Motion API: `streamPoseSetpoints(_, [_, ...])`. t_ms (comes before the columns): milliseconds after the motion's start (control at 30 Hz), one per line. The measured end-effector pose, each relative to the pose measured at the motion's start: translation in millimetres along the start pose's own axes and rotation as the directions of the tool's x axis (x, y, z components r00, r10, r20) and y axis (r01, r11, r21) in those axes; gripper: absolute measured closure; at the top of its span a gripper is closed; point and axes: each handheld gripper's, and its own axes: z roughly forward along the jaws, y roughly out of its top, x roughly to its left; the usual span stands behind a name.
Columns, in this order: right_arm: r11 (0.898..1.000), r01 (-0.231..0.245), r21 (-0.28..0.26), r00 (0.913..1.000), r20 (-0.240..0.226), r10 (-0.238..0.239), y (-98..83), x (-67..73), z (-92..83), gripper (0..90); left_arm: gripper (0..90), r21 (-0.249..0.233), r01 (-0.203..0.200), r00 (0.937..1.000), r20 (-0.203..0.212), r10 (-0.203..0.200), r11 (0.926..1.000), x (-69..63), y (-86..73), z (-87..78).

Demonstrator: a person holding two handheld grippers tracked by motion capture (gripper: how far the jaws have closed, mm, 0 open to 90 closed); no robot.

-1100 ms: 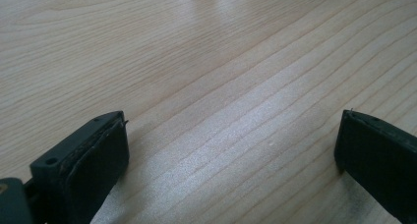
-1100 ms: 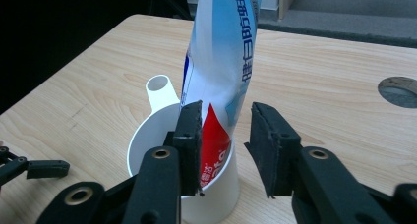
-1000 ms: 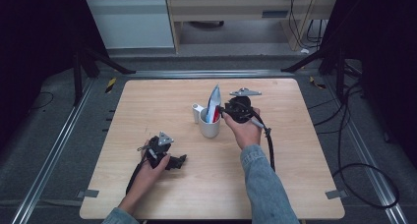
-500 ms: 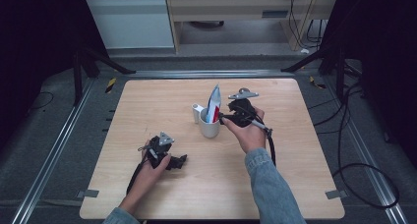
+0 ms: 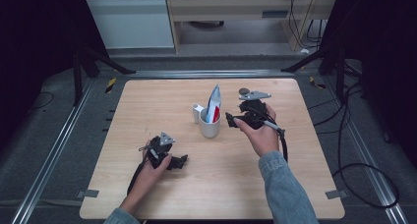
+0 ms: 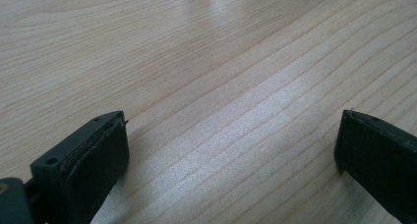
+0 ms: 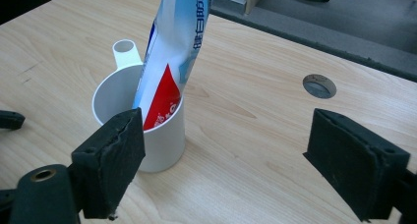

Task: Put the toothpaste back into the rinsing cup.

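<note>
Toothpaste tube (image 5: 214, 103) stood tilted in the white cup (image 5: 209, 126) mid-table (image 5: 147, 101); my right gripper (image 5: 230, 122), just opened and empty, sat beside it. Left gripper (image 5: 183, 161) open near me. Grey floor (image 5: 344, 150), dark surroundings.

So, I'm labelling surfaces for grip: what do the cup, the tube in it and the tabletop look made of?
Cup: probably matte white plastic, thin moulded rim. Tube: glossy printed plastic or laminate, flat crimped body. Tabletop: pale wood or wood-look laminate, visible grain.
</note>
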Motion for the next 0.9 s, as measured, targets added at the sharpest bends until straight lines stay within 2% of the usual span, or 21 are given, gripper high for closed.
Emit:
streamPoseSetpoints(67, [1.000, 0.010, -0.006, 1.0000, 0.000, -0.010, -2.7, -2.4, -4.4, 12.7, 0.0, 0.001, -0.001, 1.0000, 0.000, 0.001, 1.0000, -0.5, -0.3, -0.3])
streamPoseSetpoints(333, [1.000, -0.004, -0.004, 1.0000, -0.007, 0.004, -24.2, -11.6, -14.9, 10.0, 0.0, -0.002, -0.002, 1.0000, 0.002, 0.002, 1.0000, -1.9, -0.8, -0.7])
streamPoseSetpoints(600, [0.999, -0.002, 0.035, 0.9984, 0.056, 0.000, -49.9, -28.0, -26.8, 10.6, 0.0, -0.002, -0.003, 1.0000, 0.004, 0.003, 1.0000, -2.4, -0.9, -0.7])
streamPoseSetpoints(700, [0.999, -0.015, 0.045, 0.9969, 0.078, 0.011, -58.9, -33.0, -29.7, 10.8, 0.0, 0.000, -0.005, 1.0000, 0.004, 0.005, 1.0000, -2.7, -0.8, -0.8])
streamPoseSetpoints(900, [0.995, -0.035, 0.091, 0.9945, 0.101, 0.025, -79.8, -43.8, -25.0, 11.2, 0.0, 0.000, -0.005, 1.0000, 0.004, 0.005, 1.0000, -2.7, -0.8, -0.7])
